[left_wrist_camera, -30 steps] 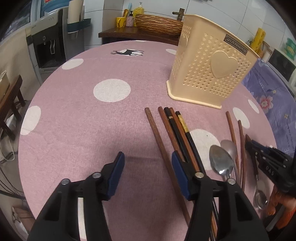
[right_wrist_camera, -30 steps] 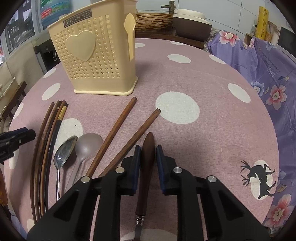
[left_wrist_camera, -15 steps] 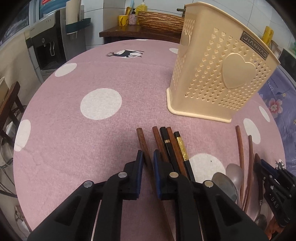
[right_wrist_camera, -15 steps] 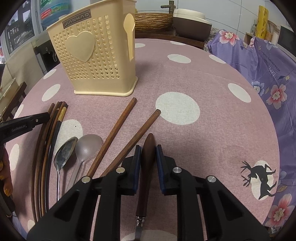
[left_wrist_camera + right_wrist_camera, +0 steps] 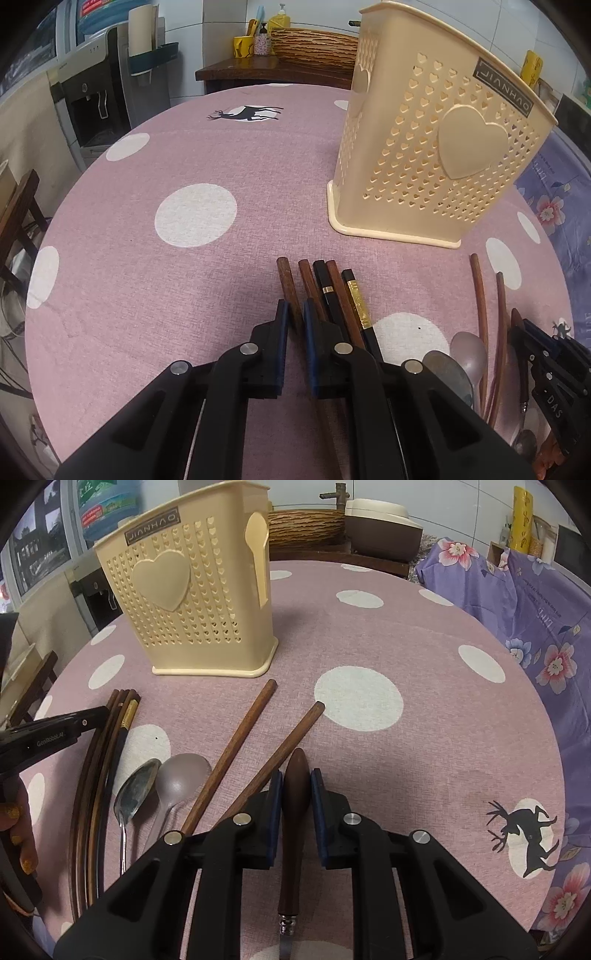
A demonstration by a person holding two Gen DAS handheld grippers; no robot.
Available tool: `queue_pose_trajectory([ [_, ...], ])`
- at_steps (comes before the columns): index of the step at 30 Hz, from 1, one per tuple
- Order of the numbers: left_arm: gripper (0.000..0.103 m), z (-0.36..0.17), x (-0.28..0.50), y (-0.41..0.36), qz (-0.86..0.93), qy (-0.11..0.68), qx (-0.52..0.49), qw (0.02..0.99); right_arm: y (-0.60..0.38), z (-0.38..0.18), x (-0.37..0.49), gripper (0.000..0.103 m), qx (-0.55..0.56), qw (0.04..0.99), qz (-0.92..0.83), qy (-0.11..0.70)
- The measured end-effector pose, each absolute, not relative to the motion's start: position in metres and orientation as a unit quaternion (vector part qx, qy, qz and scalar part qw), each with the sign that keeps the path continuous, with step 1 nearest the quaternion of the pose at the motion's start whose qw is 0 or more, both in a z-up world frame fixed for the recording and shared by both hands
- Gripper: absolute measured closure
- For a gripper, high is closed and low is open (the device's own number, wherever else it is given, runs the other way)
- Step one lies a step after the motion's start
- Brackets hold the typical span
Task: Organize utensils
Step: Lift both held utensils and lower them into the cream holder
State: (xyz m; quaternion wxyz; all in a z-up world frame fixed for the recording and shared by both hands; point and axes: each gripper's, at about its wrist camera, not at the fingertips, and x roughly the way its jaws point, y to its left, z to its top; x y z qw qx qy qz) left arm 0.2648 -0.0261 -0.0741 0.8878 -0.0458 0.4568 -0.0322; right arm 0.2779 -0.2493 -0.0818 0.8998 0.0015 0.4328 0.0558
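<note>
Both grippers are closing the step of picking up: the left gripper [image 5: 293, 317] is pinching narrow on the leftmost brown chopstick [image 5: 286, 282], its blue pads pressing the stick on either side, while the right gripper [image 5: 297, 786] is clamping the dark wooden handle [image 5: 293, 812] of a utensil whose metal neck is showing below the jaws; what sort of head it has is out of view. Four more chopsticks are lying just beside the held one, touching or nearly so, and the right pad is sitting hard against the next brown stick [image 5: 308, 280], so the lift is probably best made straight up and slowly, watching that no neighbour is dragging along. The beige holder [image 5: 436, 147] is standing upright on the pink dotted tablecloth [image 5: 166, 295], near and beyond the chopstick tips. Since the grip is falling near one end of the stick, the far end is likely to droop; tilting the wrist so the stick is hanging tip-down over the holder's open top should be helping it drop in cleanly. Two spoons [image 5: 162, 786] and two longer brown sticks [image 5: 236, 746] are waiting on the cloth between the grippers. Moving one hand at a time is looking safer, as the holder's mouth is narrow and light plastic may be tipping if knocked.
</note>
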Motion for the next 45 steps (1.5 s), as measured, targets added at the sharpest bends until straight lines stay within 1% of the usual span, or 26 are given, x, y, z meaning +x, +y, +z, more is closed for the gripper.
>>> queue_pose_trajectory([
  [3, 0.094, -0.065, 0.260, -0.021, -0.034, 0.442, -0.051, 0.895, -0.254, -0.066, 0.271, 0.087, 0.000, 0.908, 0.059, 0.416],
  [6, 0.094, -0.044, 0.250, -0.013, -0.048, 0.416, -0.068, 0.905, -0.260, -0.045, 0.260, 0.087, 0.010, 0.917, 0.074, 0.392],
  [13, 0.095, 0.031, 0.201, 0.002, -0.083, 0.308, -0.082, 0.944, -0.274, 0.001, 0.219, 0.087, 0.029, 0.943, 0.093, 0.318],
  [19, 0.095, 0.068, 0.170, 0.009, -0.089, 0.242, -0.071, 0.964, -0.284, 0.028, 0.189, 0.087, 0.035, 0.956, 0.094, 0.275],
  [22, 0.095, 0.071, 0.162, 0.011, -0.086, 0.228, -0.070, 0.967, -0.285, 0.030, 0.184, 0.087, 0.036, 0.958, 0.092, 0.270],
  [30, 0.095, 0.077, 0.159, 0.014, -0.091, 0.218, -0.070, 0.969, -0.283, 0.034, 0.184, 0.087, 0.034, 0.958, 0.100, 0.267],
  [36, 0.095, 0.098, 0.166, 0.016, -0.104, 0.203, -0.070, 0.971, -0.277, 0.051, 0.198, 0.087, 0.032, 0.957, 0.120, 0.261],
  [40, 0.095, 0.135, 0.181, 0.012, -0.122, 0.180, -0.072, 0.973, -0.268, 0.081, 0.218, 0.087, 0.030, 0.961, 0.136, 0.240],
  [45, 0.095, 0.190, 0.213, 0.001, -0.135, 0.146, -0.085, 0.976, -0.251, 0.148, 0.254, 0.087, 0.037, 0.971, 0.147, 0.186],
])
